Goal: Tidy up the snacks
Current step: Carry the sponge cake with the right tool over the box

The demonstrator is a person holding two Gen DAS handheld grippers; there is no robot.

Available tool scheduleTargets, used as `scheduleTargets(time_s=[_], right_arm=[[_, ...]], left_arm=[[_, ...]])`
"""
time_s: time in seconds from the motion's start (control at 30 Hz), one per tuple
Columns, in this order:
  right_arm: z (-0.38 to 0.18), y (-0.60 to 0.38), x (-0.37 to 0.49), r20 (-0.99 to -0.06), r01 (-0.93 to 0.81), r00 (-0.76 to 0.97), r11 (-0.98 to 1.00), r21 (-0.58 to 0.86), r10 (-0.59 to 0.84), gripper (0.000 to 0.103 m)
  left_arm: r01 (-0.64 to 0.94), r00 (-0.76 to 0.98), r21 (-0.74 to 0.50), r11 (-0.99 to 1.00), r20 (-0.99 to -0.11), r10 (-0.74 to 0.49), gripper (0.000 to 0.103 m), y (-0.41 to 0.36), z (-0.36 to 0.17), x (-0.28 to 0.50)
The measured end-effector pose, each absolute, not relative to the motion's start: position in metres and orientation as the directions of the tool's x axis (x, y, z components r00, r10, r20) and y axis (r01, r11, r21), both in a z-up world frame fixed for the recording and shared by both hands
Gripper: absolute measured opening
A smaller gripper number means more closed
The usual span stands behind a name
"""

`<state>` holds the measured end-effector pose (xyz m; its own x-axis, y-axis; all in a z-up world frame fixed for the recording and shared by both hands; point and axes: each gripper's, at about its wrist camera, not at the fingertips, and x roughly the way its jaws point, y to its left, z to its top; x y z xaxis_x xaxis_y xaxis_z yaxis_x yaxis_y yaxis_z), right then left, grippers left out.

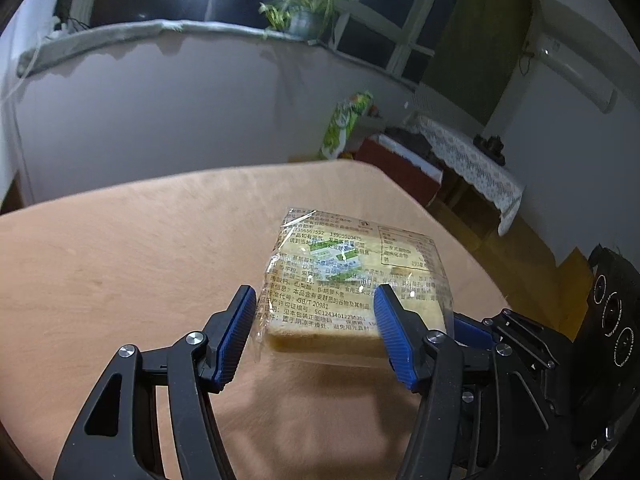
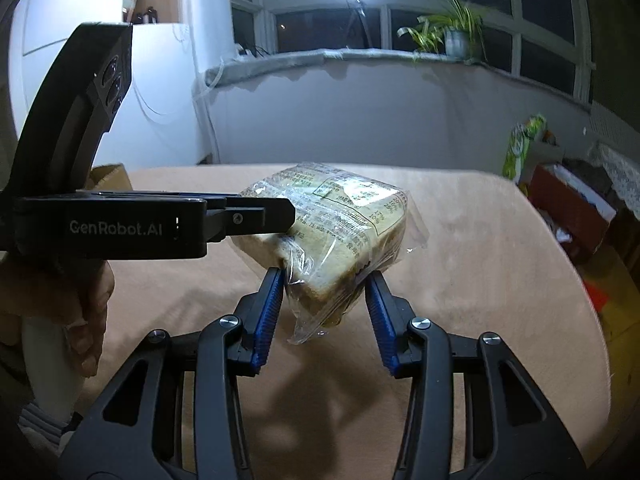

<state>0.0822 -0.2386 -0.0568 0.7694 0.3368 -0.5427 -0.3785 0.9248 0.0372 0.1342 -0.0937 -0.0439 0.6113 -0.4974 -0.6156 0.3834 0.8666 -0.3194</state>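
A clear-wrapped packet of sliced bread point(image 2: 332, 220) is held clear of the peach-covered desk point(image 2: 460, 300), clamped at adjacent corners by the left tongs point(image 1: 316, 336) and the right tongs point(image 2: 326, 304), presumably so the soft loaf is carried level.

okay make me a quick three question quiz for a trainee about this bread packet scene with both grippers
1. True or false: the bread packet lies flat on the table, untouched.
2. Which grippers clamp the packet? A) left gripper only B) right gripper only C) both
3. Fill in: on the windowsill stands a potted ____.

Key: 1 false, it is held clear of the tabletop; 2 C; 3 plant.
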Motion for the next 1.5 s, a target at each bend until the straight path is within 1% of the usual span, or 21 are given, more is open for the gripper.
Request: scheduleTargets(time_s=[0.2,0.3,0.43,0.67,0.83,1.13,1.33,1.5], right_arm=[[-0.019,-0.203,0.062,-0.466,-0.440,0.798,0.898,-0.015,0.383,0.045],[-0.006,-0.181,0.053,-0.444,-0.475,0.798,0.879,-0.045,0.409,0.045],[0.006,-0.147,0.043,-0.431,-0.519,0.788,0.851,-0.079,0.441,0.045],[0.009,-0.076,0.032,-0.449,-0.612,0.738,0.781,-0.127,0.505,0.045],[0.006,-0.021,0.025,-0.466,-0.682,0.687,0.716,-0.150,0.557,0.045],[0.001,0.048,0.018,-0.485,-0.774,0.603,0.613,-0.159,0.634,0.045],[-0.002,0.082,0.021,-0.487,-0.813,0.558,0.561,-0.157,0.672,0.045],[-0.004,0.104,0.031,-0.488,-0.830,0.538,0.534,-0.161,0.688,0.045]], left_arm=[[0.355,0.702,-0.284,0.891,-0.548,-0.455,0.061,-0.066,-0.006,0.108],[0.337,0.736,-0.278,0.899,-0.518,-0.436,0.061,-0.046,0.006,0.094],[0.297,0.779,-0.273,0.915,-0.484,-0.397,0.061,-0.015,0.016,0.076],[0.190,0.843,-0.265,0.945,-0.450,-0.296,0.061,0.042,0.017,0.048],[0.102,0.868,-0.294,0.950,-0.441,-0.230,0.061,0.090,0.010,0.028],[-0.040,0.892,-0.293,0.955,-0.441,-0.098,0.061,0.153,0.004,-0.003],[-0.115,0.895,-0.268,0.957,-0.445,-0.017,0.060,0.181,0.007,-0.017],[-0.154,0.891,-0.237,0.959,-0.453,0.031,0.060,0.198,0.011,-0.012]])
